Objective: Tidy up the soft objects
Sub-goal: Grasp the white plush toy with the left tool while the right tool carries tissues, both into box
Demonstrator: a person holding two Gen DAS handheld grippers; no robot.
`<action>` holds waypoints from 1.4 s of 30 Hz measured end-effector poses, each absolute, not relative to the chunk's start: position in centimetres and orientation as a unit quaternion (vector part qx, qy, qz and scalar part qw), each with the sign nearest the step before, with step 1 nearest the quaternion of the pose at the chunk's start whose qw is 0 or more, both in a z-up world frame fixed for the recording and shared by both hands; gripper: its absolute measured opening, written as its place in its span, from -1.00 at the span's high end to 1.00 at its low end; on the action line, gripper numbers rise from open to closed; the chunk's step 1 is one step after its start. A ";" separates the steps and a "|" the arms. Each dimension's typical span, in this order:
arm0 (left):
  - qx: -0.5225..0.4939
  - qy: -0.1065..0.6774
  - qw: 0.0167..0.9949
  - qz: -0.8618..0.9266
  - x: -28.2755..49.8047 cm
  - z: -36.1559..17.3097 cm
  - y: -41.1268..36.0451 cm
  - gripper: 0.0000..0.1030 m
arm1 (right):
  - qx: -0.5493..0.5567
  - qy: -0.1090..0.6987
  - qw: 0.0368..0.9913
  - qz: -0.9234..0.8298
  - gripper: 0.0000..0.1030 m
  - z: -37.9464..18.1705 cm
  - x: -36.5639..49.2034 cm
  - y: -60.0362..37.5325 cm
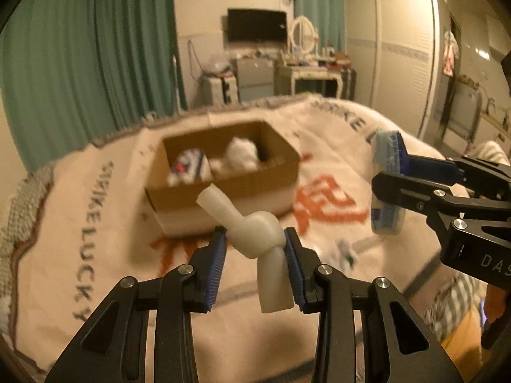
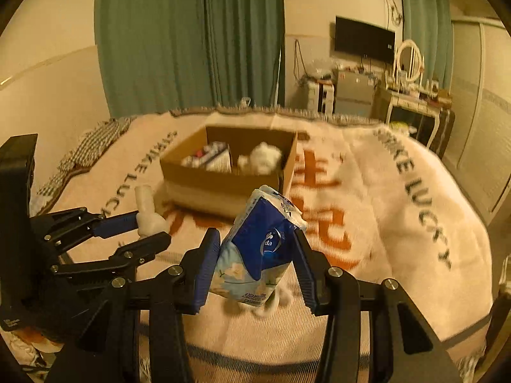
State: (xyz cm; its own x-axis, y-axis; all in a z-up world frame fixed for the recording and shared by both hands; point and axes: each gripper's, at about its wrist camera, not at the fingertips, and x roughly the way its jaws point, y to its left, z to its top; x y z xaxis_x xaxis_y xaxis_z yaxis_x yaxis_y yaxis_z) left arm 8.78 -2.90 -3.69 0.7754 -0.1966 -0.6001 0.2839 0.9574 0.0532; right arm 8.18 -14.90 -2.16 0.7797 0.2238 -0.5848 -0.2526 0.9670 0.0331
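My left gripper (image 1: 255, 239) is shut on a knotted off-white rubbery tube (image 1: 255, 236), held above the bed. The same tube (image 2: 147, 214) shows in the left gripper (image 2: 153, 226) at the left of the right wrist view. My right gripper (image 2: 257, 249) is shut on a blue and white tissue pack (image 2: 260, 252), also lifted off the bed. From the left wrist view the pack (image 1: 388, 185) and right gripper (image 1: 389, 175) hang at the right. Ahead stands an open cardboard box (image 1: 223, 188) (image 2: 223, 178) holding a white fluffy item (image 1: 242, 153) (image 2: 265, 158) and a blue-striped white item (image 1: 191, 166).
A cream blanket (image 2: 383, 210) with orange characters and black lettering covers the bed. A small white soft thing (image 1: 345, 252) lies on it below the right gripper. Green curtains (image 2: 191, 38), a wall television, a cluttered dresser and a wardrobe stand beyond the bed.
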 end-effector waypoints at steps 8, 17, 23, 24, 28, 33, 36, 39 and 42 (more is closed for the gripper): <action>0.067 0.289 0.950 -0.103 13.1 -0.9 -1.7 0.31 | -0.021 0.262 0.956 0.131 0.11 1.9 13.1 -14.1; 0.056 0.294 0.952 -0.068 19.3 -0.4 -0.4 0.31 | -0.013 0.243 0.959 0.146 0.11 3.9 20.9 -13.3; 0.057 0.308 0.949 -0.046 23.1 -1.4 0.0 0.31 | -0.008 0.259 0.952 0.161 0.11 2.5 26.2 -12.3; 0.056 0.311 0.948 -0.044 23.7 -1.7 0.1 0.32 | -0.006 0.263 0.951 0.164 0.11 2.1 27.0 -12.1; 0.055 0.330 0.942 -0.036 25.9 -3.0 0.2 0.32 | 0.002 0.285 0.942 0.180 0.11 0.2 30.8 -11.7; 0.048 0.347 0.936 -0.037 27.9 -4.4 0.2 0.32 | 0.015 0.301 0.934 0.192 0.11 -1.8 33.6 -11.5; 0.054 0.346 0.936 -0.043 28.6 -4.8 -0.1 0.31 | 0.024 0.311 0.929 0.197 0.11 -2.9 34.9 -11.6; 0.062 0.343 0.935 -0.055 28.8 -5.0 -0.4 0.26 | 0.033 0.321 0.926 0.197 0.05 -3.8 35.7 -11.9; 0.095 0.343 0.933 -0.047 28.8 -4.9 -1.0 0.24 | 0.040 0.320 0.928 0.186 -0.14 -4.0 35.7 -12.2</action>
State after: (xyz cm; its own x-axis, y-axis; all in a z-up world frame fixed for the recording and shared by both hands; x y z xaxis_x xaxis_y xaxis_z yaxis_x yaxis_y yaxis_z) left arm 28.84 -1.04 -4.89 0.7596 -0.0228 -0.6500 0.1540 0.9773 0.1455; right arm 35.68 -12.23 -3.98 0.7262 0.3703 -0.5792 -0.3195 0.9278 0.1926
